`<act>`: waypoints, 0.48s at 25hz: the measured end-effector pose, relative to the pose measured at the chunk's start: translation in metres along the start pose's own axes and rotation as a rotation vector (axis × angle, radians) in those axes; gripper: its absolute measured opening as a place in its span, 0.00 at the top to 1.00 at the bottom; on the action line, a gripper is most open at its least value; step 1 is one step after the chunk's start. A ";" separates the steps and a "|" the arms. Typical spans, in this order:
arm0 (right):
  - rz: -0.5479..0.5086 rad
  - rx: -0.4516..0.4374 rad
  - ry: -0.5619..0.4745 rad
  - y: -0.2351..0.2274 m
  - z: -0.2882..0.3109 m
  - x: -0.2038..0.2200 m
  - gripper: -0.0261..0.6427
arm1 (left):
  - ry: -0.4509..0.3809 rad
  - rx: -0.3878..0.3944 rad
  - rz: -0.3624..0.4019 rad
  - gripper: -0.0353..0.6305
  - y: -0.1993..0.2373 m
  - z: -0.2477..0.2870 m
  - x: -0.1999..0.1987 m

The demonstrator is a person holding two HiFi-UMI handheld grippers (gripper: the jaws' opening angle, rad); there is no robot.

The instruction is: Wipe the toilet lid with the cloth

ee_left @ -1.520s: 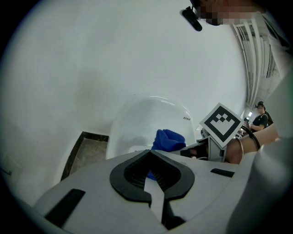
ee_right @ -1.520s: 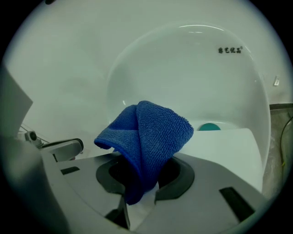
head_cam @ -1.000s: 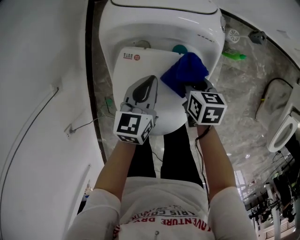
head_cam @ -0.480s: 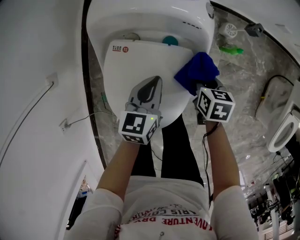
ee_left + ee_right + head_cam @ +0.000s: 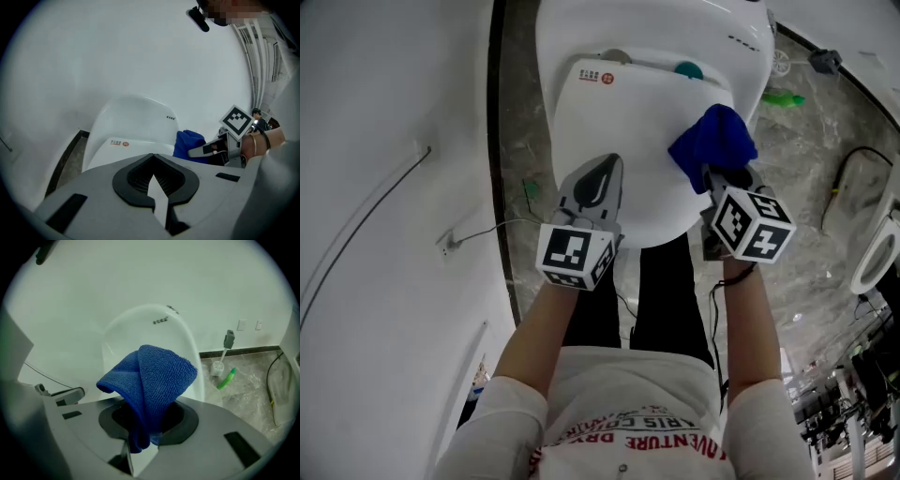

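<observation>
over the last second the cloth point(image 5: 713, 145) had travelled from the back right of the toilet lid point(image 5: 619, 112), close to the teal button point(image 5: 687, 68), out to the lid's right edge, where it now overlapped the rim and partly hung beyond it. the right gripper point(image 5: 719, 178) was clamped on the cloth's lower folds, and in its own view the blue bundle point(image 5: 150, 380) stood up loosely out of the jaws. whether the cloth actually pressed on the lid could not be told. by my reading this was one stroke along the right side, with the middle and left of the lid probably still to be wiped. the left gripper point(image 5: 602, 173) had barely shifted: it hovered over the front middle of the lid with its jaws together and nothing between them. the lid was glossy white plastic, closed flat, with a small red-marked label point(image 5: 596, 75) near the hinge. around the toilet lay grey marble-patterned floor point(image 5: 806, 187), a plain white wall point(image 5: 384, 141) on the left, and a green bottle point(image 5: 226, 379) lying just beside a toilet brush point(image 5: 219, 363) near the far wall.
</observation>
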State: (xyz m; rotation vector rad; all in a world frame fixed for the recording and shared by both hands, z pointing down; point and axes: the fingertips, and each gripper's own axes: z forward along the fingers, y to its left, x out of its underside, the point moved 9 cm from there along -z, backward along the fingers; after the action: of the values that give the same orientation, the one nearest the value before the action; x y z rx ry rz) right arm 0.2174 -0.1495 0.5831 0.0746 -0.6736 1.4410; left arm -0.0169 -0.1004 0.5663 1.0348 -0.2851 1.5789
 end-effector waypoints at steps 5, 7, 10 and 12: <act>-0.011 -0.127 0.023 0.116 0.030 0.027 0.83 | 0.002 -0.029 0.018 0.94 0.065 -0.055 0.005; -0.023 -0.171 0.050 0.158 0.049 0.040 0.83 | 0.005 -0.049 0.019 0.94 0.091 -0.075 0.009; -0.052 -0.210 0.091 0.207 0.077 0.057 0.83 | 0.009 -0.083 0.004 0.94 0.124 -0.098 0.019; -0.068 -0.211 0.116 0.227 0.095 0.068 0.83 | 0.011 -0.100 -0.013 0.94 0.142 -0.108 0.027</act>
State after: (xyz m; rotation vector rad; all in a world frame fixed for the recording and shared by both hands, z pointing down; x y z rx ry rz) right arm -0.0299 -0.0946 0.6141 -0.1487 -0.7166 1.2916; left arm -0.1903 -0.0521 0.5730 0.9491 -0.3461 1.5426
